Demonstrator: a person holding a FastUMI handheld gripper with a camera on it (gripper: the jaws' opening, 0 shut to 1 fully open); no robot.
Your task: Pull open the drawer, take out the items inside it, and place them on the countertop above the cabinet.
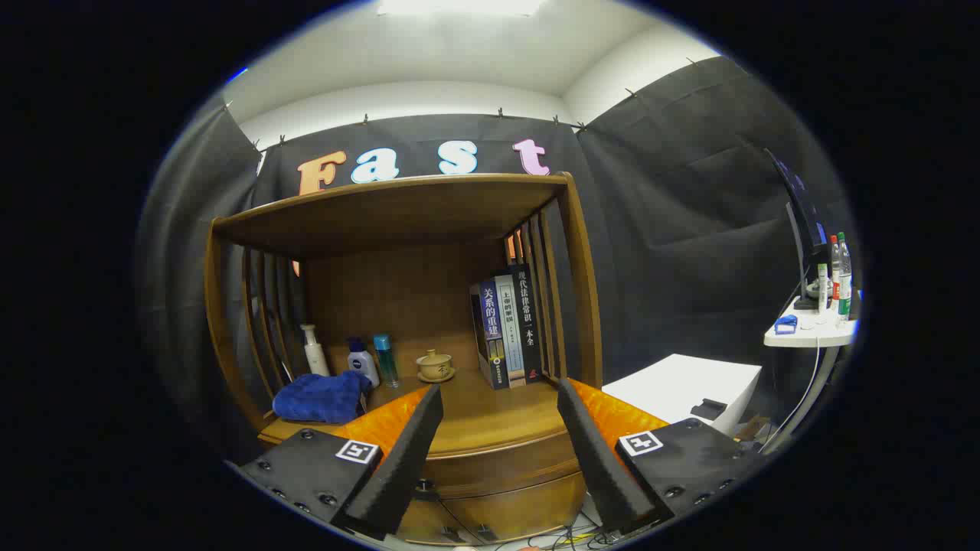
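The gripper point(498, 428) is at the bottom centre of the frame with its jaws spread wide and nothing between them. Just below and beyond the fingertips sits the drawer point(498, 501), lower centre, a curved front of glossy brown wood, apparently shut; its contents are hidden. A small dark knob point(423, 485) shows near the left finger.

Risk: the knob is small and the front is smooth and rounded, so jaws closing off-centre would likely slip off it. Loose cables point(563, 536) at the cabinet's foot could snag a low approach.

Above the drawer is the table point(475, 417), polished wood, already crowded. On it, lower left, lies a soft blue cloth point(320, 398); behind it stand a white pump bottle point(314, 350), a squat blue bottle point(361, 361) and a slim teal bottle point(385, 358). At centre sits a lidded ceramic cup point(435, 366); right of it stand upright books point(509, 329). Careless placement could topple these.
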